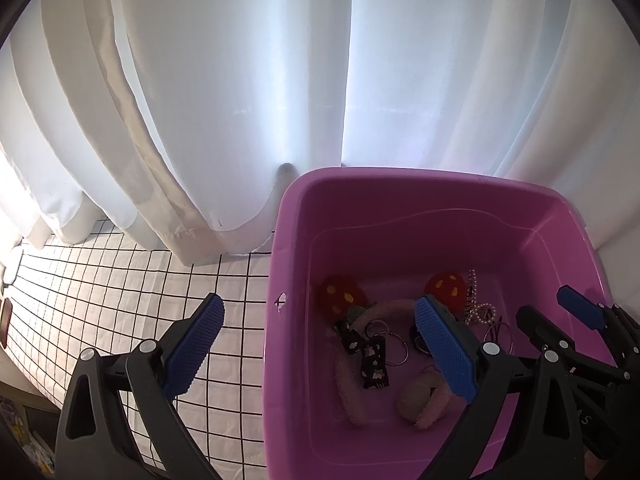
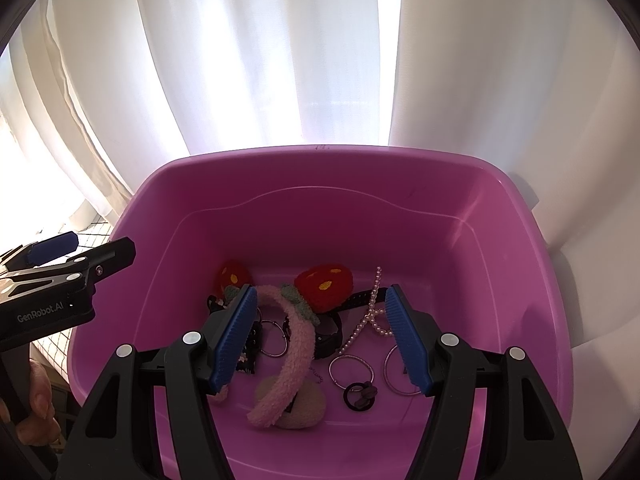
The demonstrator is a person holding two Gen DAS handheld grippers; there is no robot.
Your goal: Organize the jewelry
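Jewelry and hair accessories gathered in a purple plastic tub, both grippers poised above it with nothing held.

Right gripper hangs over the tub's middle, jaws spread and empty; beneath it lie a pink fuzzy headband with red strawberry ornaments, a pearl necklace, metal hoop rings and a black hair tie. Left gripper straddles the tub's left wall, jaws spread wide and empty, one finger over the grid-patterned cloth. White curtains hang behind the tub.
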